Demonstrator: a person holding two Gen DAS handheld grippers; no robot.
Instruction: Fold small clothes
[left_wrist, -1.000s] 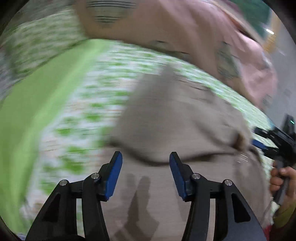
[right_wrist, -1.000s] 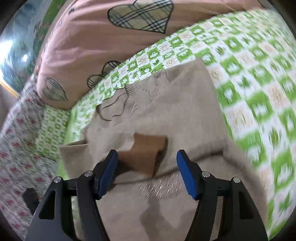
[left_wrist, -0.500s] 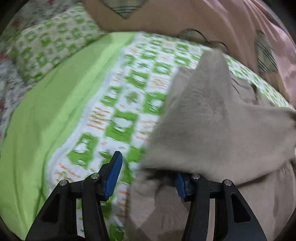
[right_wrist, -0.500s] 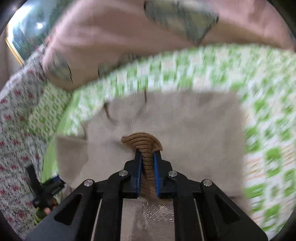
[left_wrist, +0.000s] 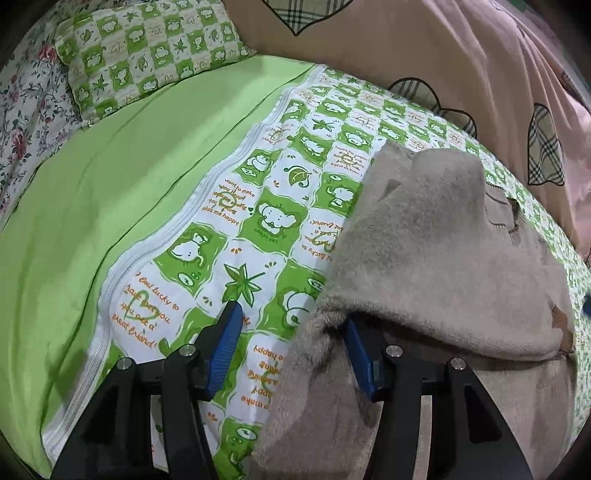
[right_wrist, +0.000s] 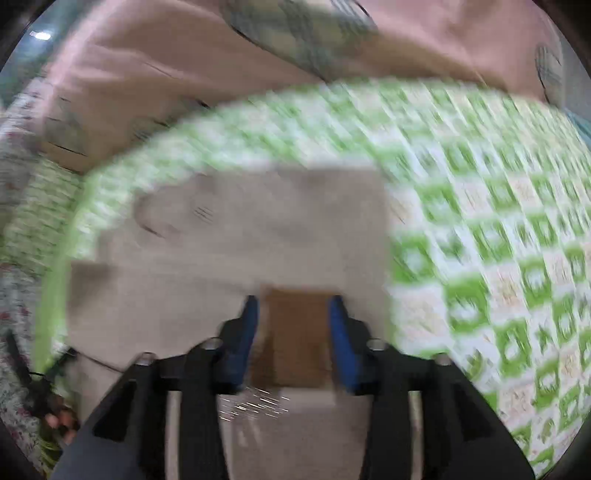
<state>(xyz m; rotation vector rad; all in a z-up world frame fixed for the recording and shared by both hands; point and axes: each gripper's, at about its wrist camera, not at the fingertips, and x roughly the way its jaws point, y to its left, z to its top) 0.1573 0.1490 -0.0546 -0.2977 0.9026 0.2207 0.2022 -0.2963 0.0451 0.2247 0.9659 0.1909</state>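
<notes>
I'm working on a bed: a green-and-white checked cartoon sheet (left_wrist: 280, 206) beside a plain lime-green sheet (left_wrist: 122, 192), a matching checked pillow (left_wrist: 147, 51), floral fabric (left_wrist: 22, 96) (far left), and a pink quilt (left_wrist: 443, 55) with plaid hearts.

Beige fuzzy sweater (left_wrist: 436, 258) w/ brown trim, lying on the bed, partly folded: one flap doubled over the body. Brown cuff (right_wrist: 295, 339) at 6 o'clock, right view blurred.

orange script on my green-checked bedsheet (left_wrist: 258, 206) reads "i feel lucky to have met you", "great friend" and "happy".
</notes>
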